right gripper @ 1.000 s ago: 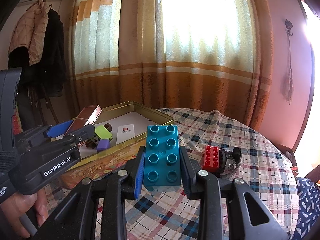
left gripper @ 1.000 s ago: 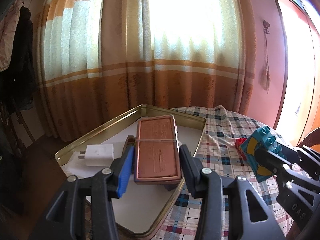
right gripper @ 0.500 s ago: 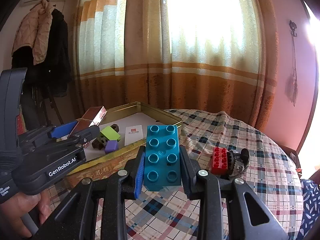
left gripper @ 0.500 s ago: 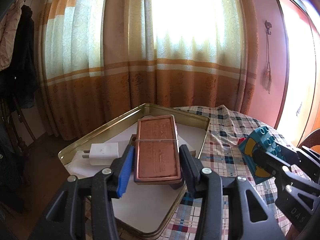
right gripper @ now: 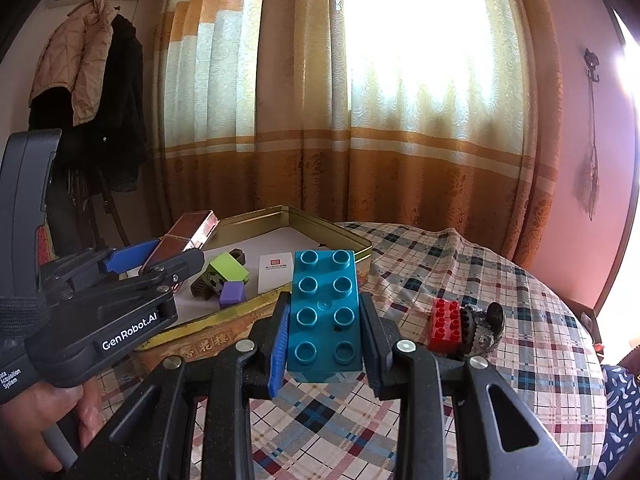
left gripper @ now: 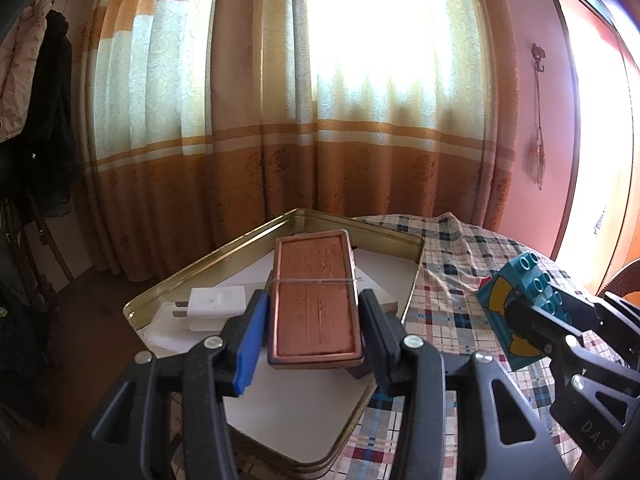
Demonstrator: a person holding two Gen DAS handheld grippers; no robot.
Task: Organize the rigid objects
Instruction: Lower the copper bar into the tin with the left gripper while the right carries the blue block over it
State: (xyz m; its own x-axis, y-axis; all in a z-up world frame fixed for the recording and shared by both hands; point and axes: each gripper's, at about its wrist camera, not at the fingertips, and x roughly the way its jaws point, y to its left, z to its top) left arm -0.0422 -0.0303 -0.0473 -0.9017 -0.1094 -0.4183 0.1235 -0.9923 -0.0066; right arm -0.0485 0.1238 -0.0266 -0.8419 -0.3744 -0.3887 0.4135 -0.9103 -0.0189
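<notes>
My left gripper [left gripper: 314, 328] is shut on a flat copper-coloured box [left gripper: 314, 300] with a rubber band round it, held above the open gold tin [left gripper: 224, 252]. The same box [right gripper: 184, 236] shows in the right wrist view, above the tin [right gripper: 320, 224]. My right gripper [right gripper: 325, 332] is shut on a teal studded brick [right gripper: 325, 312], held over the checked tablecloth just right of the tin. The brick also shows in the left wrist view [left gripper: 520, 304]. In the tin lie a white charger [left gripper: 216, 302], a green block [right gripper: 228, 268], a purple block [right gripper: 232, 294] and a white card [right gripper: 276, 272].
A red brick [right gripper: 444, 320] and a dark, glittery object [right gripper: 482, 324] lie on the checked tablecloth [right gripper: 540, 320] to the right. Orange curtains hang behind the round table. Coats hang at the far left.
Both grippers have kept their hold. The views have shifted slightly; the tin and table objects sit a little lower and nearer in the right wrist view.
</notes>
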